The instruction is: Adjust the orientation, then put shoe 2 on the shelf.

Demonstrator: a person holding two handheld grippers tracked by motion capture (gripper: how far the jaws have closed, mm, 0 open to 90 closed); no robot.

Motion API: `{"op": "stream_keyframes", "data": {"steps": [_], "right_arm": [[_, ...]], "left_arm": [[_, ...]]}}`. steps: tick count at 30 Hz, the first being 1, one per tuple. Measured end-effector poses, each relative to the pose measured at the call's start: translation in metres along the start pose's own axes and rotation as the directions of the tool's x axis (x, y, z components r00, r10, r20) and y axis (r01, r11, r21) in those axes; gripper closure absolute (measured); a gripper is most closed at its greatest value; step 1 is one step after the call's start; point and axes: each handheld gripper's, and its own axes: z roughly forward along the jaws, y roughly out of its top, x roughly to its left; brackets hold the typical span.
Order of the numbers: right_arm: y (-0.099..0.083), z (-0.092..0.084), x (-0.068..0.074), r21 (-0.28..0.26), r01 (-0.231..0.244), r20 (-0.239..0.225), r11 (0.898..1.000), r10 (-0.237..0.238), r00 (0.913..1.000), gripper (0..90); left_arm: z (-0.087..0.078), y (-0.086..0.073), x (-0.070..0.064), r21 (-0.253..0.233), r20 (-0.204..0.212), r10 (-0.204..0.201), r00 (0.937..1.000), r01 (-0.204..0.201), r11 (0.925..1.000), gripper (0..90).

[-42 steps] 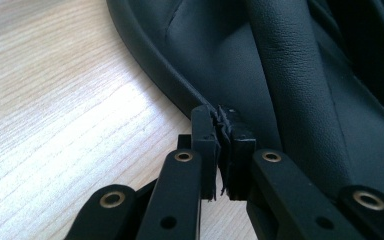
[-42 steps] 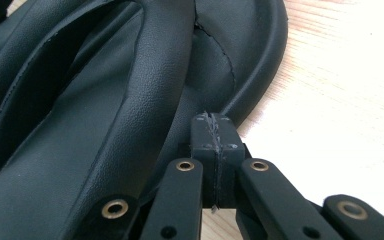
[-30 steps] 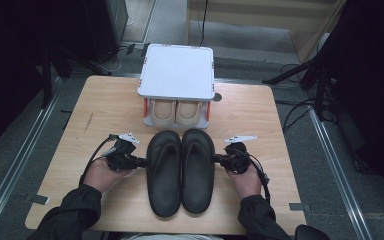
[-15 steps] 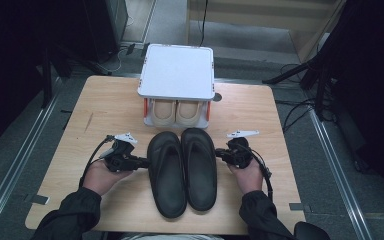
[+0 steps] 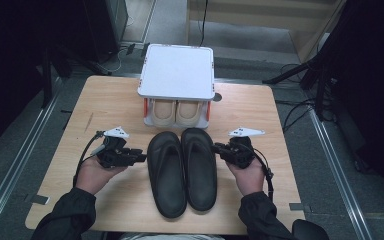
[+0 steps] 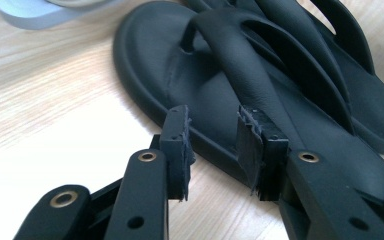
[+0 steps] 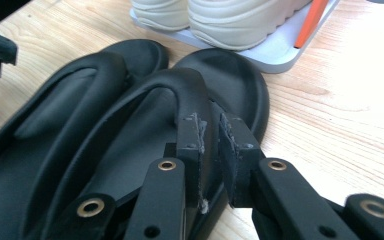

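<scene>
Your left gripper [image 6: 212, 150] and right gripper [image 7: 209, 155] have just been opening; both jaws stand spread, pinching nothing. The pair of black rubber flip-flop sandals [image 5: 182, 170] lies released on the wooden table [image 5: 260, 115], straps just beyond each jaw tip, likely placed.

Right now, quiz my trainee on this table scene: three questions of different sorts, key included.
1. True or false: the two black sandals lie side by side on the table.
2. What sits under the white rack? A) beige shoes B) a red mug C) a folded towel
3. Fill in: the left gripper and the right gripper each stand beside a sandal with jaws ____.

Key: 1 true; 2 A, the beige shoes; 3 open.
</scene>
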Motion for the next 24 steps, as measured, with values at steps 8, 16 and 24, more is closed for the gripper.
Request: {"op": "stream_keyframes", "data": {"steps": [8, 16, 24], "right_arm": [[0.001, -0.006, 0.016, -0.013, 0.040, -0.022, 0.999, -0.040, 0.9990, 77.9], [0.000, -0.010, 0.033, -0.020, 0.030, -0.038, 0.999, -0.031, 0.9988, 75.0], [-0.002, -0.008, 0.052, -0.011, 0.016, -0.053, 1.000, -0.017, 0.9985, 71.6]], "left_arm": [[-0.003, 0.001, 0.002, 0.000, -0.024, -0.008, 0.9997, 0.008, 1.0000, 59.1], [-0.004, 0.003, 0.002, 0.004, -0.033, -0.015, 0.9993, 0.015, 0.9999, 50.6], [-0.005, 0.003, 0.005, 0.001, -0.042, -0.022, 0.9989, 0.022, 0.9998, 48.8]]}}
